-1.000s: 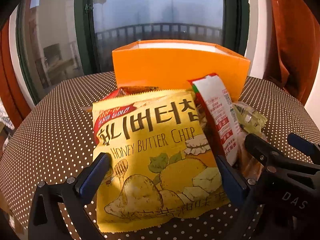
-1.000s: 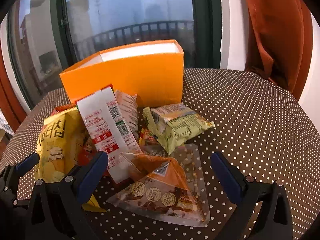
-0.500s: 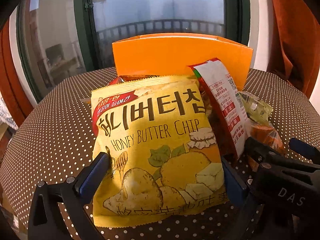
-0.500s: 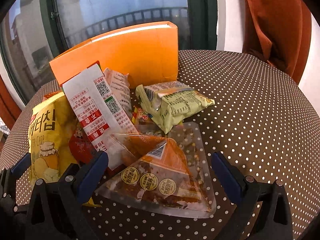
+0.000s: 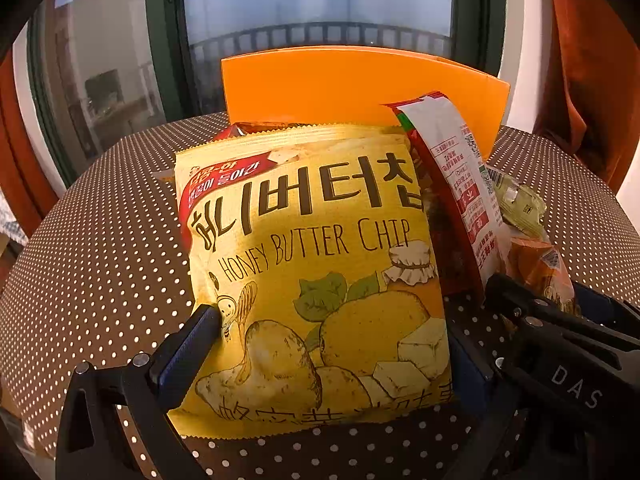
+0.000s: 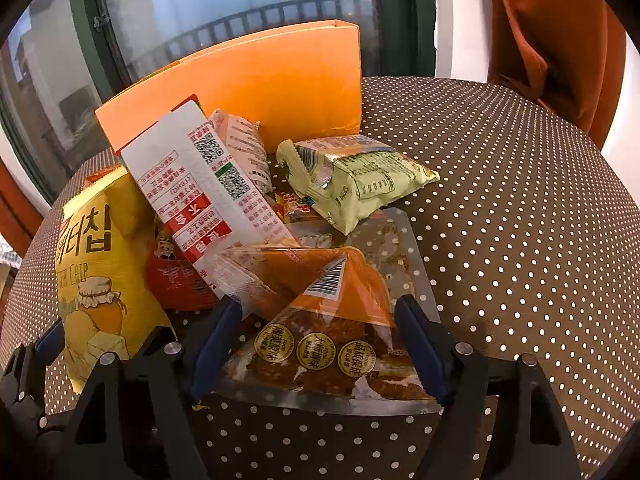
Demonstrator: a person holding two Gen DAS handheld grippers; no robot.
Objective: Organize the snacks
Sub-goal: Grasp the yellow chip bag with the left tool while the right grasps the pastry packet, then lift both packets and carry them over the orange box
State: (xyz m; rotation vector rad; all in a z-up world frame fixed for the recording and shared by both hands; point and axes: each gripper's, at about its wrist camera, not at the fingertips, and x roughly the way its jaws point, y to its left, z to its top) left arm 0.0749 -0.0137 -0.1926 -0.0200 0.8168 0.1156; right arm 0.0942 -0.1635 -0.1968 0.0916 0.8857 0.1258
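Observation:
A yellow Honey Butter Chip bag [image 5: 312, 272] lies on the dotted table in front of an orange box [image 5: 360, 84]. My left gripper [image 5: 332, 344] is open, its fingers on either side of the bag's lower half, the left finger [image 5: 188, 344] touching its edge. In the right wrist view my right gripper [image 6: 320, 340] is open around an orange triangular snack pack [image 6: 328, 320]. The chip bag [image 6: 96, 264], a white-and-red packet [image 6: 192, 192], a green packet [image 6: 360, 184] and the orange box [image 6: 280, 84] lie beyond.
The round table with a brown polka-dot cloth [image 6: 520, 220] stands by a dark window [image 5: 320, 0]. Rust curtains [image 6: 560, 32] hang at the right. The right gripper's body [image 5: 560, 352] shows beside the left one. A red packet [image 6: 176, 280] lies under the white one.
Both grippers have moved forward and down. The left one now straddles the chip bag, and the right one has narrowed around the triangular pack.

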